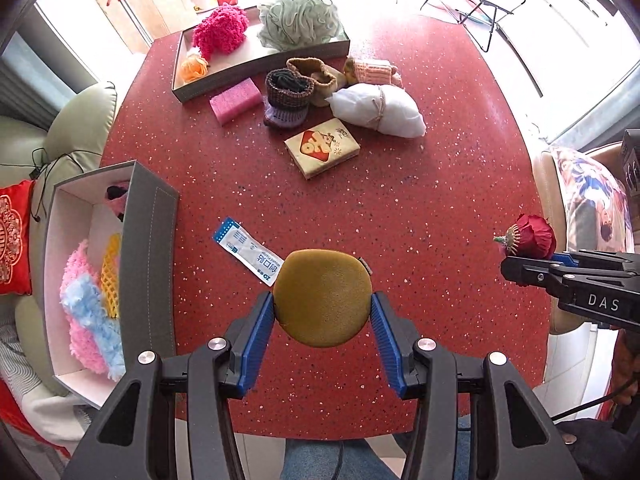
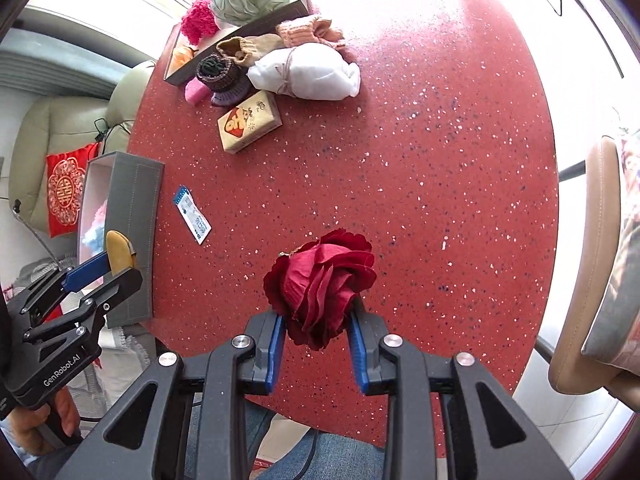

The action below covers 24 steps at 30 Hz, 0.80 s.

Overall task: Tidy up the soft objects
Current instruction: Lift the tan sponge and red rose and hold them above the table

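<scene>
Sponge [image 1: 322,298], round and olive-yellow, was held between the blue pads of the left hand-held gripper [image 1: 322,312], which was clamped on its two sides; it hung above the red speckled surface [image 1: 400,208], just beside a small white and blue sachet [image 1: 250,251] that lay flat there. Fabric rose [image 2: 320,286], dark red, was pinched in the same way by the right hand-held gripper [image 2: 318,334], its jaws pressed into the lower petals; it too was clear of the surface.

To the left stood a grey box [image 1: 150,256], open at the top, with a fluffy pink and blue thing [image 1: 90,312] and a yellow mesh piece [image 1: 111,276] already inside; this seemed to me the nearer place for the sponge. At the far side a flat tray [image 1: 256,66] carried a pink pompom [image 1: 220,32], a pale green bath puff [image 1: 300,16] and a small orange puff [image 1: 194,67]; in front of it lay a pink sponge block [image 1: 236,100], knitted booties [image 1: 290,98], a white tied bundle [image 1: 378,110] and a tissue pack [image 1: 322,152].

To do this step well, I would carry each thing high enough to pass over the wall of its container; I would keep the squeeze light, since the sponge and the petals deform easily and may spring away on release; I would let go only when the thing was low inside, so it would not bounce out. The two hand-held grippers were well apart, so crossing paths looked avoidable.
</scene>
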### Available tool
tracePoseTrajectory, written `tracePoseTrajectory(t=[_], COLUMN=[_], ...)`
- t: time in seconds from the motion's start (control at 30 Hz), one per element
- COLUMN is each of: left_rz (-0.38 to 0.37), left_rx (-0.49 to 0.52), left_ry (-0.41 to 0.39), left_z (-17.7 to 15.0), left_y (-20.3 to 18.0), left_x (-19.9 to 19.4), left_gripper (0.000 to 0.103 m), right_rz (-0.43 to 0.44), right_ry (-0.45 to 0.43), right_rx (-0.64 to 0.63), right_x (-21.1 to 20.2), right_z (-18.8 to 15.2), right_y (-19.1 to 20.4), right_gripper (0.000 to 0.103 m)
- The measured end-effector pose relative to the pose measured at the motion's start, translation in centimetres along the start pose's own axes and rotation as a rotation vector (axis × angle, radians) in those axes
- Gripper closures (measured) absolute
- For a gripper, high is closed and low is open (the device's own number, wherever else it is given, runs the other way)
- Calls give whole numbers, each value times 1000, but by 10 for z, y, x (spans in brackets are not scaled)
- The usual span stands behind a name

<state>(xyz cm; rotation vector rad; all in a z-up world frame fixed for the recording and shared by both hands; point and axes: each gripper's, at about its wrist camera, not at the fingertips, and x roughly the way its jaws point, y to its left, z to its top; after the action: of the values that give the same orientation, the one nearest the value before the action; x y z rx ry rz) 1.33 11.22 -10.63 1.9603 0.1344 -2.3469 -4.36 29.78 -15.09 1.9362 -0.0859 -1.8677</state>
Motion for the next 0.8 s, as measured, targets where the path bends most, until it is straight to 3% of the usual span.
tracePoseTrajectory(t=[0.8], left_rz=[21], left_rx=[-55], left_ry=[-1], left_z=[-11], left_y=[14], left_x=[-5], left_gripper=[52], right_rz=[13], right_ry=[3], right_rx=[-34], right_x=[2], right_z=[1], right_y=[9], right_gripper=[71])
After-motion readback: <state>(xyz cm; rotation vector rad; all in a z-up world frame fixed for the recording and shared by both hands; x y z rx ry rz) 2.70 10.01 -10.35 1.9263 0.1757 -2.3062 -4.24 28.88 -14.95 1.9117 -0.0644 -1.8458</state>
